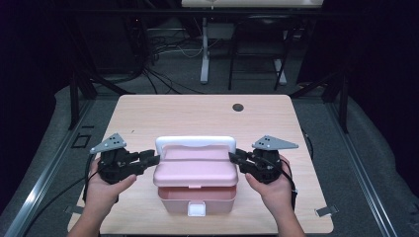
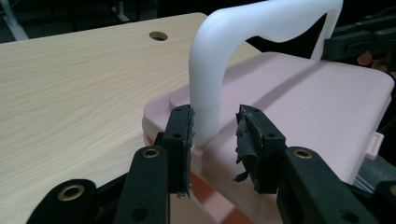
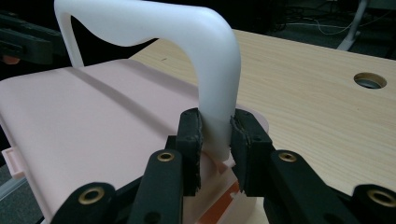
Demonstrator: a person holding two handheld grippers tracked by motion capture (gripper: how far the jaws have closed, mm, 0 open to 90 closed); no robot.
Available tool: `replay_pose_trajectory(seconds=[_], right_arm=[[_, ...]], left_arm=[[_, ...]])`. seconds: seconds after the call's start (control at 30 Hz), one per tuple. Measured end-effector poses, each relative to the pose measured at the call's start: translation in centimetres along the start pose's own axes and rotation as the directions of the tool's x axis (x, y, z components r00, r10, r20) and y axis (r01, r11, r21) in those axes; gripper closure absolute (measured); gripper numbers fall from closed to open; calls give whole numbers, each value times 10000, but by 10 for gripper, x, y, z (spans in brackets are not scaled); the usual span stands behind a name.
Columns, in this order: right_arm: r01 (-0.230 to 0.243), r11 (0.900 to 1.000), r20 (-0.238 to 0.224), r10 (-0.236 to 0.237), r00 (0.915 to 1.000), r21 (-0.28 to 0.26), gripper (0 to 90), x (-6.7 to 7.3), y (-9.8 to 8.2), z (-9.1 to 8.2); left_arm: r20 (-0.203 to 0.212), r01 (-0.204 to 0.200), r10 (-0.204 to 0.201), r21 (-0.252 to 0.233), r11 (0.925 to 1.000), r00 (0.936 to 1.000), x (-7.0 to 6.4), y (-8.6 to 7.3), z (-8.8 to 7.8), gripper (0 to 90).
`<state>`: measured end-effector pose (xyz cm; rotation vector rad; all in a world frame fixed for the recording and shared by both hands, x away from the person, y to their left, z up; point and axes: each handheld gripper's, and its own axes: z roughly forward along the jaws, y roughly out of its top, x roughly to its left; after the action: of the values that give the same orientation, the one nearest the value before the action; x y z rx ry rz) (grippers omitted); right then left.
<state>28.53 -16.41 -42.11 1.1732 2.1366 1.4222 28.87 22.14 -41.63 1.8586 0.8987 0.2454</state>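
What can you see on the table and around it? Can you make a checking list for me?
Surface: light wooden table, with a round hole near the far edge.
Job's things: pink box, lid down, white handle standing up, white latch at the front.
Clutter: nothing seen.
Grippers: left gripper open, one pad touching the handle's leg, the other apart from it; right gripper shut on the handle's other leg.
Cables: black cable trailing from the left gripper; more cables on the floor beyond.
Surroundings: dark room, table legs behind.
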Motion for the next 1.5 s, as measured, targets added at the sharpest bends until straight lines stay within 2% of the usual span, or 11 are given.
replay_pose_trajectory(seconds=[0.13, 0.23, 0.33, 0.43, 0.63, 0.7, 0.83, 0.93, 1.23, 1.43, 1.5], right_arm=[[53, 10000, -1, -53, 10000, 8, 738, 0, 0, -1], [57, 10000, -5, -57, 10000, 13, 737, 0, 0, -1], [56, 10000, 9, -56, 10000, 37, 738, 1, 0, -1], [67, 10000, 23, -67, 10000, 42, 738, 2, -1, -1], [64, 10000, 25, -64, 10000, 57, 737, 2, -2, -1], [64, 10000, 20, -64, 10000, 23, 737, 2, -2, -1], [44, 10000, 1, -44, 10000, 83, 737, 1, -3, -1], [34, 9999, -17, -34, 10000, 114, 738, 1, -3, -1], [-60, 10000, -9, 60, 10000, -55, 733, -1, -3, -3], [-139, 9994, 178, 145, 9997, -318, 712, -4, -3, -11], [-193, 9988, 270, 205, 9994, -441, 711, -4, -2, -16]], left_arm=[[-120, -59, 59, 13, 10000, 9999, 0, -12, -12, 653], [-214, -201, 205, 203, 9996, 9996, 0, -26, -19, 654], [-170, -139, 142, 165, 9998, 9998, -1, -38, -24, 656], [-144, -64, 67, 199, 9998, 9999, -3, -51, -25, 661], [-79, -147, 151, 505, 9986, 9999, -7, -62, -18, 668], [-4, -127, 128, 563, 9983, 9999, -9, -63, -15, 670], [191, -348, 335, 708, 9969, 9993, -13, -60, -9, 670], [280, -372, 357, 574, 9977, 9990, -16, -57, -6, 675], [31, -632, 631, 394, 9972, 9980, -21, -48, -9, 680], [-86, -734, 735, 47, 9973, 9973, -22, -38, -11, 688], [15, -758, 758, -145, 9970, 9971, -21, -34, -11, 693]])
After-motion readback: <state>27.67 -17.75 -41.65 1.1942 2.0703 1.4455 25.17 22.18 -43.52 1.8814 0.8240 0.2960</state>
